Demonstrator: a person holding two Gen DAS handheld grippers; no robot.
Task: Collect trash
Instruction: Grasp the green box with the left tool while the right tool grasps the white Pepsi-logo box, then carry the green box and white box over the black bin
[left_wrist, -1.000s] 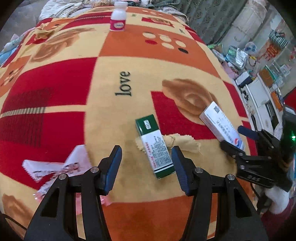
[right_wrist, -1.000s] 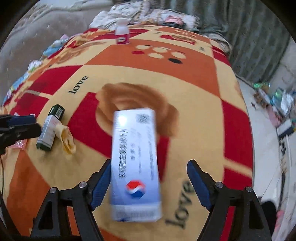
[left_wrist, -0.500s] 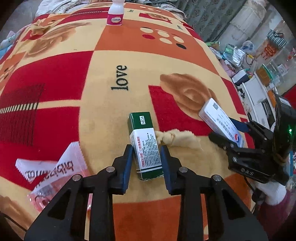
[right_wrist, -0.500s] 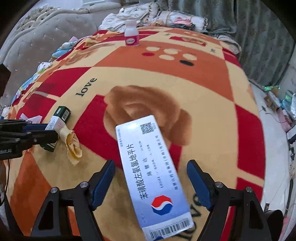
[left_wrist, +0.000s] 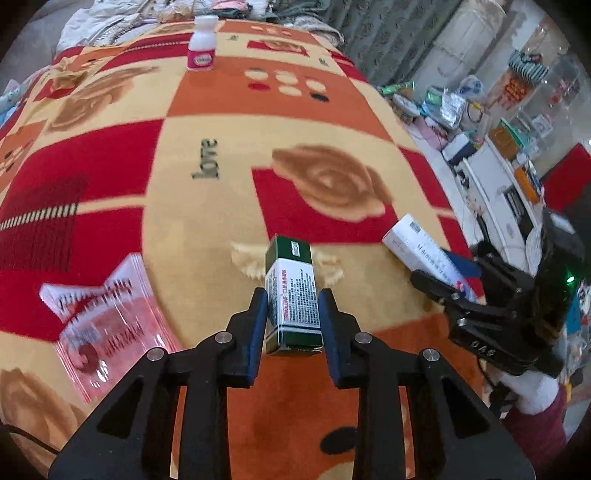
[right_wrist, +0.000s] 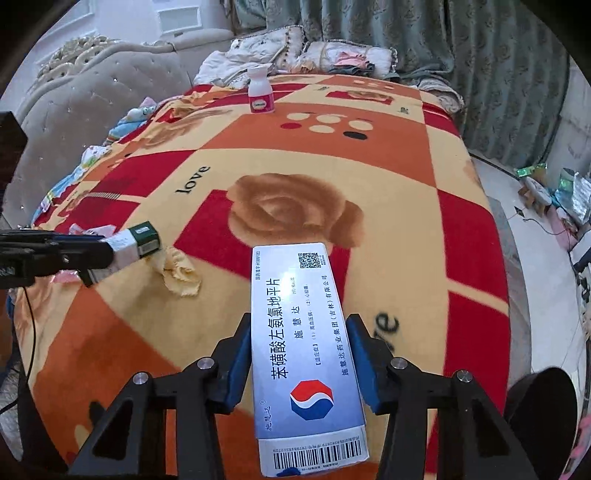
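A green and white medicine box (left_wrist: 291, 280) is clamped between the pads of my left gripper (left_wrist: 292, 299), tilted up off the patterned blanket (left_wrist: 207, 229). From the right wrist view the same box (right_wrist: 142, 240) sticks out of that gripper at the far left. My right gripper (right_wrist: 299, 325) has its jaws closing on a long blue and white medicine box (right_wrist: 303, 369), and both pads touch its sides. That box (left_wrist: 413, 243) is raised at an angle over the blanket's right edge.
A crumpled yellow tissue (right_wrist: 181, 273) lies just beyond the green box. A pink plastic wrapper (left_wrist: 99, 317) lies at the near left. A white bottle with a pink label (right_wrist: 260, 94) stands at the far end. A grey sofa (right_wrist: 74, 110) is left, floor clutter (left_wrist: 443, 107) right.
The left jaws closed on the green box and lifted it off the tissue. The right jaws narrowed from wide open onto the blue and white box, which now points straight ahead.
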